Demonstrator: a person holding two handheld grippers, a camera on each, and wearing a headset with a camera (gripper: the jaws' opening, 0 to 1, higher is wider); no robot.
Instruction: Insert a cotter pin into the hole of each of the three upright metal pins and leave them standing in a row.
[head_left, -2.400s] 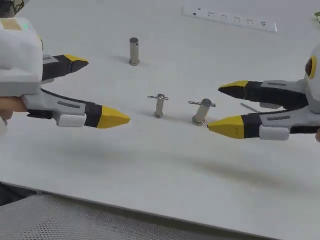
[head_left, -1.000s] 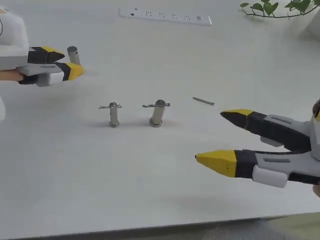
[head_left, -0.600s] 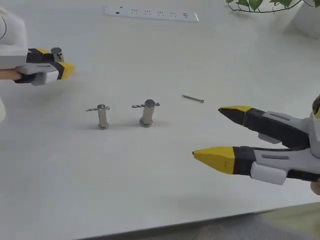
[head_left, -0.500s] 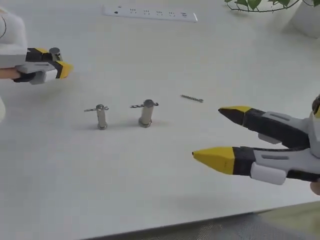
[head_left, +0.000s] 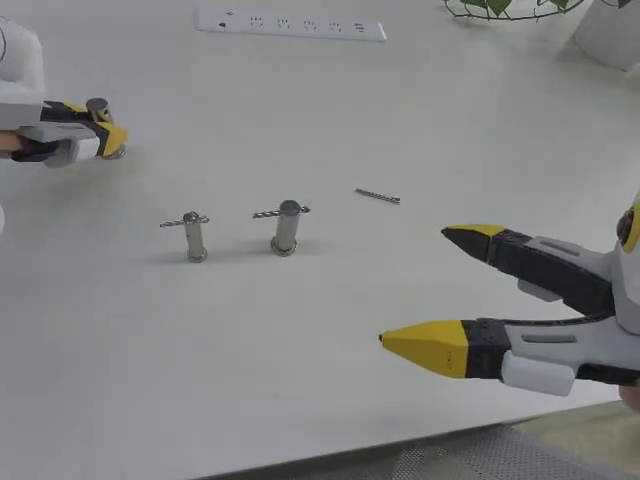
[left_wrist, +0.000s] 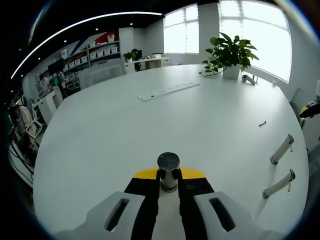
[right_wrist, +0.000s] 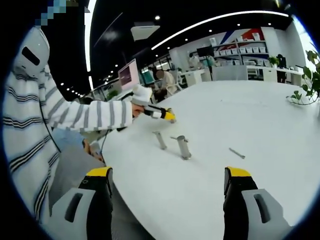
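Left gripper (left_wrist: 168, 176) sits at the far left of the white table (head_left: 320, 380), jaws pinched on the third metal pin (left_wrist: 168, 162), which stands upright between them. Two more pins stand side by side near the table's middle. Left pin (head_left: 194, 238) has left cotter (head_left: 172, 222) crosswise through its head; right pin (head_left: 286, 230) likewise has right cotter (head_left: 264, 213). Loose cotter pin (head_left: 378, 196) lies flat just right of the pair, well apart from both grippers. Right gripper (head_left: 418, 287) hovers over the near right edge, jaws spread wide, nothing between them. Power strip (head_left: 290, 24) lies along the far side.
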